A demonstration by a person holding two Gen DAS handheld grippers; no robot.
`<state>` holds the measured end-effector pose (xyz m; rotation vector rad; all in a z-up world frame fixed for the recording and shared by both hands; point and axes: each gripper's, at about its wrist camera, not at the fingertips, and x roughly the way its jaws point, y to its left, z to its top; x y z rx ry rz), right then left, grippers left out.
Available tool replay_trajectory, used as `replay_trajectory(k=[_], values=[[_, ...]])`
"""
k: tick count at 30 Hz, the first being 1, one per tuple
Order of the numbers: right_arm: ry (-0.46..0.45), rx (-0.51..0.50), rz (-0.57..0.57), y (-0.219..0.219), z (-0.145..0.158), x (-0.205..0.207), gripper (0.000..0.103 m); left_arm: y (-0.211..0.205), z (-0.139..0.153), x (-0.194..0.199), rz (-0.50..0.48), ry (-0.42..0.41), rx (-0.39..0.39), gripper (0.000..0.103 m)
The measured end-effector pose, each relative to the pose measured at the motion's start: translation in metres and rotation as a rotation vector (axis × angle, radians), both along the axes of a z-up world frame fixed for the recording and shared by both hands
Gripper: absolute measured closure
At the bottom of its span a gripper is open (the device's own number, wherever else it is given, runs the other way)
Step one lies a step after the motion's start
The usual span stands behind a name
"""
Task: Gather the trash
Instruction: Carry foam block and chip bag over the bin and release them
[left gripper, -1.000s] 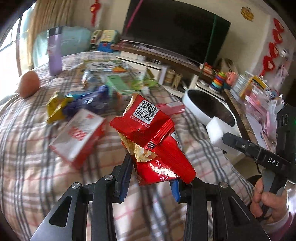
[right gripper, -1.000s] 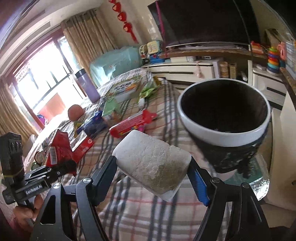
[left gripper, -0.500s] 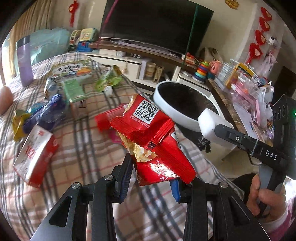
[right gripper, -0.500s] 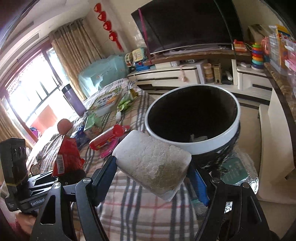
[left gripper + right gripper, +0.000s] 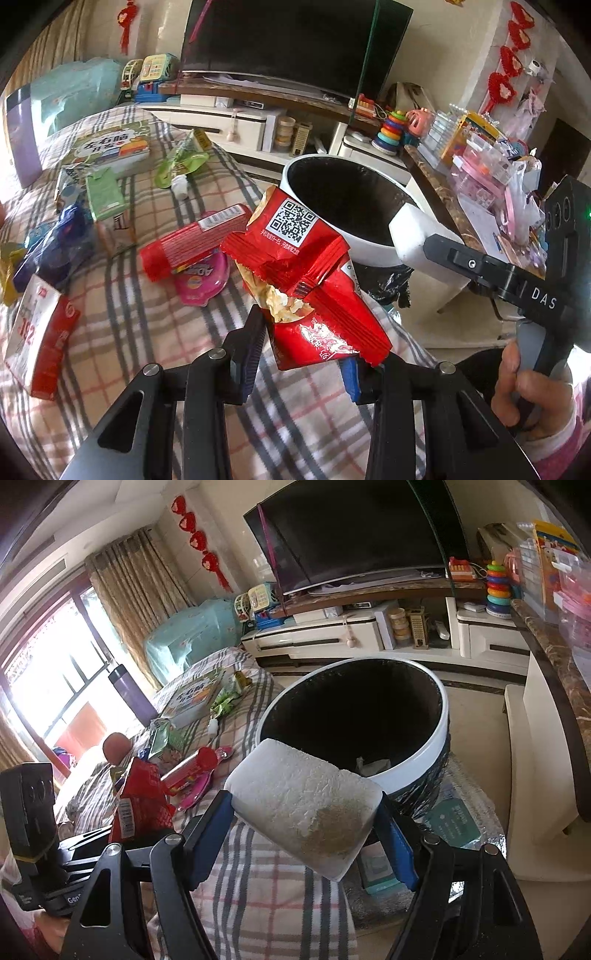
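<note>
The left gripper (image 5: 304, 341) clamps its 2 blue-padded jaws on the lower part of a crumpled red foil snack bag (image 5: 306, 273) with a white QR code; the bag stands up from between the jaws, torn open to show pale crumbs inside. Ahead of these jaws and slightly to their right sits a round white-rimmed bin (image 5: 373, 253) with a black liner, past the edge of a plaid-covered table (image 5: 155, 332). Ahead and to the left of the jaws, loose wrappers lie on the cloth, among them a red tube-shaped packet (image 5: 192, 242) and a pink plastic lid (image 5: 201, 277).

The right gripper (image 5: 306, 821) holds a white rectangular foam block (image 5: 295, 797) with a brown stain, pinched by its 2 ends between widely spread jaws. The bin's dark mouth (image 5: 354, 716) lies directly ahead of and just beyond the block. A hand (image 5: 528, 391) grips this gripper's handle.
</note>
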<state>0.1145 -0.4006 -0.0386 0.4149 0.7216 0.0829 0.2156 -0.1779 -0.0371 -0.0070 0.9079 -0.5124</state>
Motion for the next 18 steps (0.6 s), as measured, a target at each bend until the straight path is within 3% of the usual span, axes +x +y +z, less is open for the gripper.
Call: replay_trajectory(k=[18], values=[[0.014, -0.022, -0.032, -0.041, 0.007, 0.036, 0.025, -0.050, 0.005, 0.041, -0.075, -0.002, 0.013, 0.067]])
